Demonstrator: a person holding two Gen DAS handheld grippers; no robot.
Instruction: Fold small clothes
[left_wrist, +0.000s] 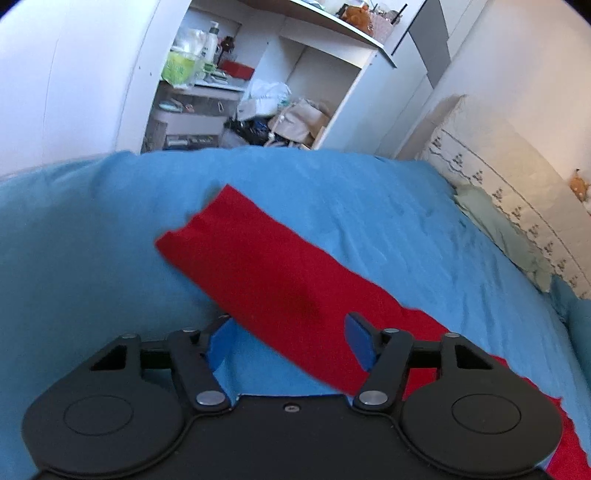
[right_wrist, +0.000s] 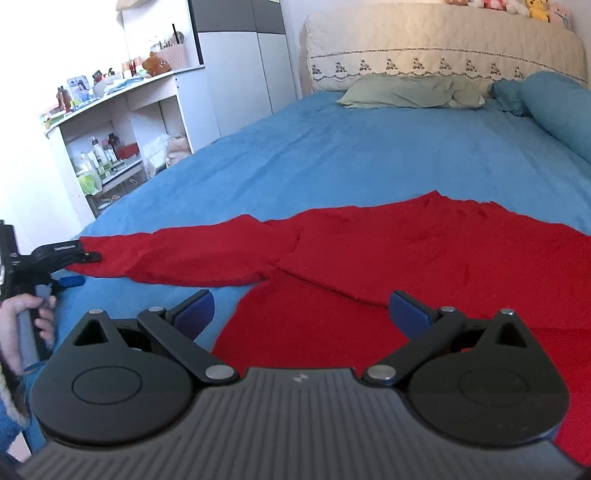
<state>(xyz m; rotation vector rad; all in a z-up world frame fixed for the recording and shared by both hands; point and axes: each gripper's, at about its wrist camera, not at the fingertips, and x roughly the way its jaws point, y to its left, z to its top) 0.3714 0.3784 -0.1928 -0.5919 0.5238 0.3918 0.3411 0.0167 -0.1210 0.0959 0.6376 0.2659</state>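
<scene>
Left wrist view: the left gripper (left_wrist: 290, 338) has its blue-padded fingers (left_wrist: 357, 341) spread wide, and the sleeve (left_wrist: 266, 269) of a red garment passes across the gap between them, over the right pad and just above the left one. Whether the pads actually touch the cloth cannot be told; nothing is pinched. The sleeve runs ahead and to the left of the gripper, its cuff end lying on the blue bedspread (left_wrist: 369, 206). Beyond the bed edge stands a white shelf unit (left_wrist: 258, 85) crowded with bottles and bags; far to the right are a pale green pillow (left_wrist: 498, 229) and a quilted headboard (left_wrist: 498, 173).

Right wrist view: the right gripper (right_wrist: 301, 314) is likewise wide open and holds nothing. It hovers over the lower part of the red garment (right_wrist: 424, 251), which is spread flat on the bedspread (right_wrist: 351, 155) directly ahead and to the right. The sleeve (right_wrist: 184, 254) stretches out to the left, where the left gripper (right_wrist: 79, 267) meets its cuff, one black finger above the cloth and a blue pad below it, apart. The person's left hand (right_wrist: 26, 325) grips that tool's handle. Far ahead lie the pillow (right_wrist: 406, 92) and headboard (right_wrist: 443, 48), with soft toys (right_wrist: 517, 7) along its top.
</scene>
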